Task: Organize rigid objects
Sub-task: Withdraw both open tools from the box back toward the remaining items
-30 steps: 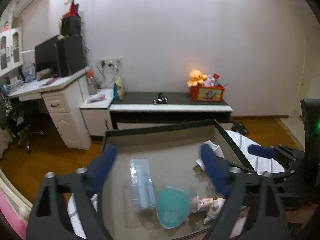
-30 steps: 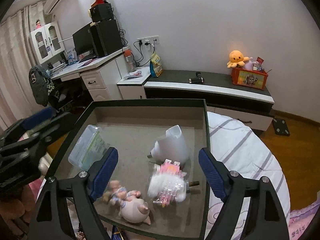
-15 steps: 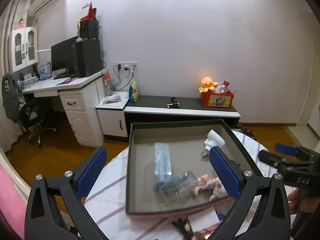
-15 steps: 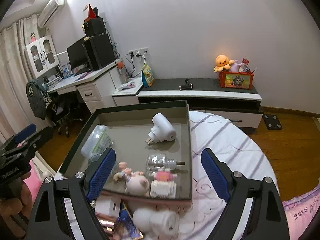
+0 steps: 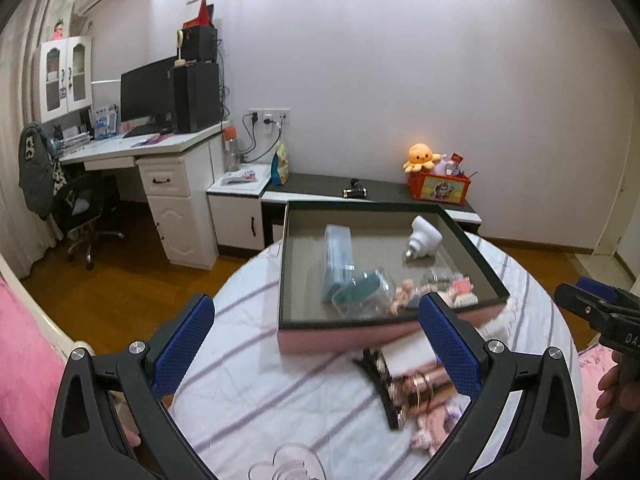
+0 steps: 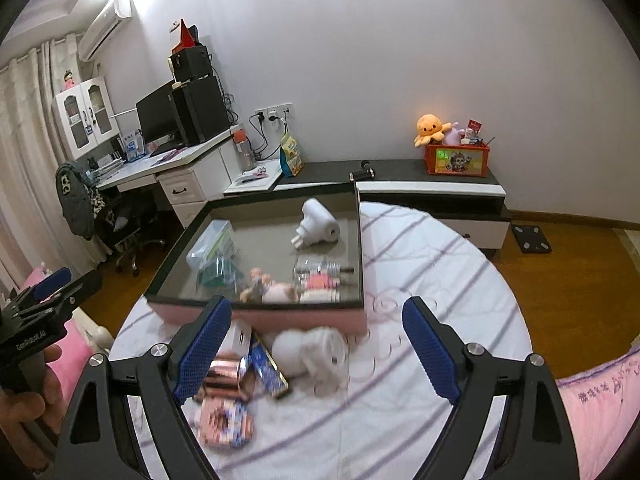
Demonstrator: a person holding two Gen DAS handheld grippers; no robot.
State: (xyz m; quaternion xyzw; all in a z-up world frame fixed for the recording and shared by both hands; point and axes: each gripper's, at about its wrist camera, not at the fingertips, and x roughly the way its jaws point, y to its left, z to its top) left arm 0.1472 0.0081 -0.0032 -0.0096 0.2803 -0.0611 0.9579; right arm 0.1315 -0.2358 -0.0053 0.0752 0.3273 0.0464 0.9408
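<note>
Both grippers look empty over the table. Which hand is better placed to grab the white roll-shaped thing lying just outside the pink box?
Right, probably. The white roll lies between the right gripper's open jaws in its own view. In the left view it is only a blur near the pink box's corner, off to the side of the left gripper.

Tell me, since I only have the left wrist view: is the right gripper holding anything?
Observer: No. The right wrist view shows the right gripper open, with nothing gripped.
Operator: What sits in front of the pink box? A finger blocks my view there.
Observer: A blurred white rounded thing, lying close before the front wall.
Operator: Is anything beside it?
Observer: A blue packet, just to its left in that view, lying on the striped cloth.
</note>
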